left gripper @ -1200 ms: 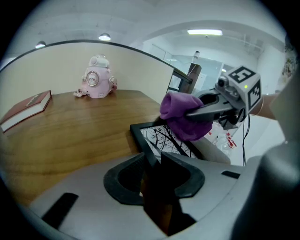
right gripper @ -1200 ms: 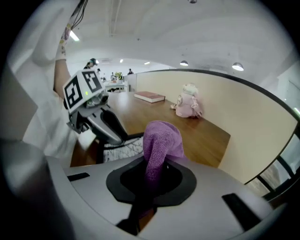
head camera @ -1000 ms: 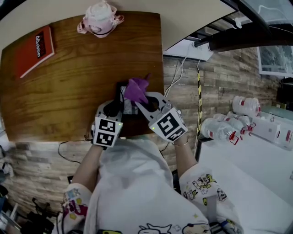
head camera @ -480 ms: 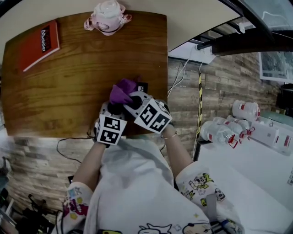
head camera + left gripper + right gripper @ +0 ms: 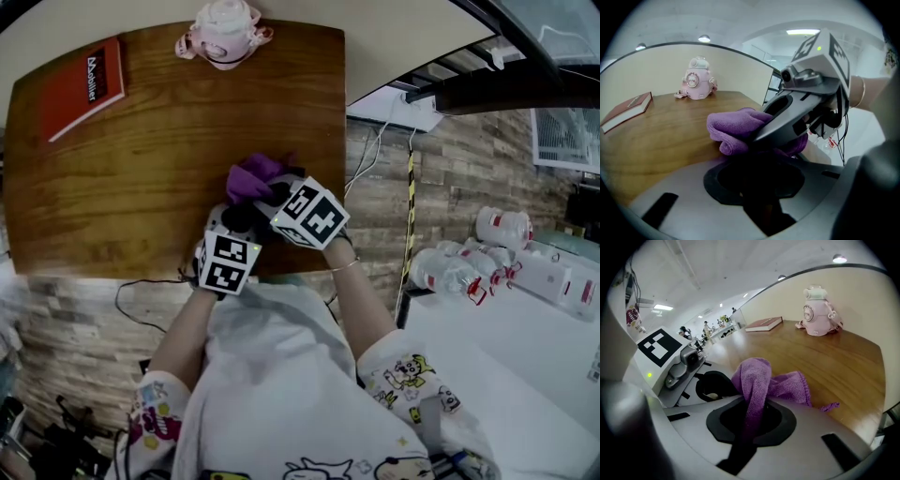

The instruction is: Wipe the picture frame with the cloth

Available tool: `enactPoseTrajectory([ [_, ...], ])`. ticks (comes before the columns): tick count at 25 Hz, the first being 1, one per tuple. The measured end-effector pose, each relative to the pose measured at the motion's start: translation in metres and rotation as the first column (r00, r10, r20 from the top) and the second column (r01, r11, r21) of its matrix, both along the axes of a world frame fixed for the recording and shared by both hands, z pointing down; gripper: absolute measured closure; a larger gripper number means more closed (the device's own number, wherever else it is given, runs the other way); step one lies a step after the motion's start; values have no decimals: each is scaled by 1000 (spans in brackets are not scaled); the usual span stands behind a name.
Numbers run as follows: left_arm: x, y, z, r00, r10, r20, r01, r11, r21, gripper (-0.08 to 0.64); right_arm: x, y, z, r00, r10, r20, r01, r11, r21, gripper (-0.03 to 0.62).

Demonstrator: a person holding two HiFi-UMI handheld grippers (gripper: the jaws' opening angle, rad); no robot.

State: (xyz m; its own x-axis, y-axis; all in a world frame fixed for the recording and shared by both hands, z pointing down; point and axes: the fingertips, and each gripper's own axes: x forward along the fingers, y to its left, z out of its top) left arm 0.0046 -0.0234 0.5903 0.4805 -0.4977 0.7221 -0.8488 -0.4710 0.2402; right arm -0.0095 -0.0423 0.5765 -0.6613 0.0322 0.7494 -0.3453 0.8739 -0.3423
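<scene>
On the table (image 5: 141, 169), at about 10 o'clock from its middle, a red book (image 5: 80, 84) lies flat. At 12 o'clock a pink toy (image 5: 225, 33) stands by the far edge. Both are well apart from the work.

Toward 5 o'clock, close to the near edge, the two grippers meet. The left gripper (image 5: 234, 225) points to 12 o'clock. Its own view shows the jaws closed on a dark flat thing, which I judge to be the frame (image 5: 761, 206). The head view hides the frame almost fully under the grippers, so I cannot tell whether it stands or lies.

Just at 1 o'clock from the left gripper is the purple cloth (image 5: 255, 178), bunched. The right gripper (image 5: 272, 192) comes in from 4 o'clock, and its jaws are clamped on one fold of the cloth. The rest of the cloth spills forward, and in the left gripper view it sits right at the far side of the dark thing, seemingly touching it.

I judge that the wiping step is in hand, with one gripper steadying the frame and the other pressing the cloth on it.

The next move, I think, calls for a sweep of the cloth along the frame's face or top edge with light pressure. The left grip must stay firm so that the frame does not slide toward the near edge of the table, and the loose tail of the cloth should stay out of the left jaws
</scene>
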Motion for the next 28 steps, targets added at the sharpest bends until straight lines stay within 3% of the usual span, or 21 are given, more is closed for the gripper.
enactPoseTrajectory([
  [7,-1,-1,0,1000,-1,3,1,1000,1,454,24,-2,5,997,51,-59,-54,998,-43,568],
  [16,0,0,0,1000,-4,2,4,1000,-1,454,60,8,2,986,83,-142,-81,996,22,569],
  [21,-1,0,0,1000,-2,3,2,1000,-4,454,79,12,-4,976,149,-159,-143,989,50,568],
  [25,-1,0,1,1000,-2,0,2,1000,-7,454,112,21,5,950,187,-251,-179,982,56,568],
  [28,-1,0,1,1000,-2,1,2,1000,-9,454,129,26,11,945,240,-221,-233,971,55,568],
])
